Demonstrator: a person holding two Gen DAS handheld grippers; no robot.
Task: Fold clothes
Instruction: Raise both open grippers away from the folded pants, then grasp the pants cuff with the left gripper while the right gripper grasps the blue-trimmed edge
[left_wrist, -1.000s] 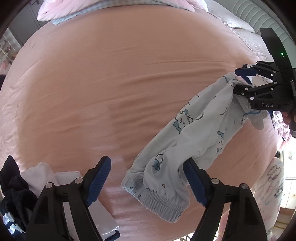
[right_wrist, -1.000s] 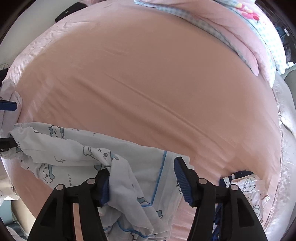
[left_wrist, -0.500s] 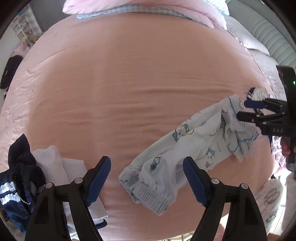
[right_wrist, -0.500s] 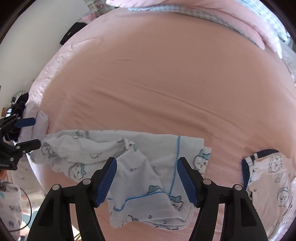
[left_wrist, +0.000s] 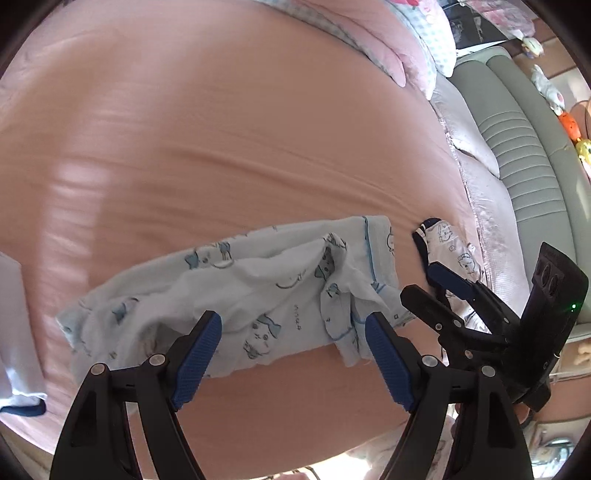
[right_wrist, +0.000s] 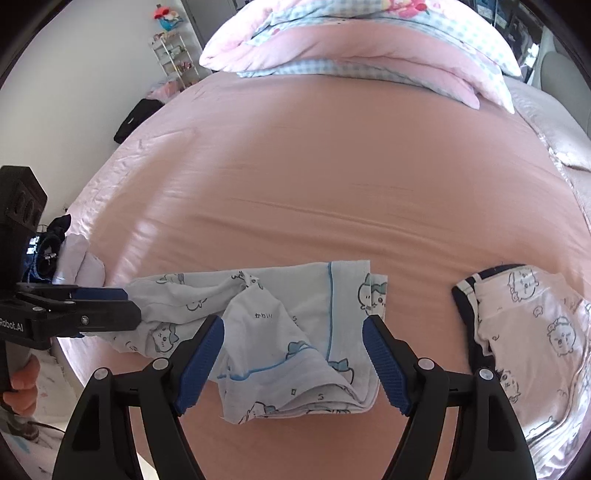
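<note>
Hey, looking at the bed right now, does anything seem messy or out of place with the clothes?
The light blue printed pajama pants lie rumpled near the front edge of the pink bed sheet, waist end bunched and twisted rather than flat. Nothing looks damaged or spilled. A white printed garment sits crumpled to the right.

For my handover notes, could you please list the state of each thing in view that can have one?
Blue garment: lying rumpled on the bed, roughly folded, not gripped.
White garment: folded, lying apart to the right.
Clothes pile: heaped at the bed's left edge.
Left gripper: open, above the blue garment.
Right gripper: jaws opening, pads off the cloth.
Bed: sheet flat, lightly creased.
</note>
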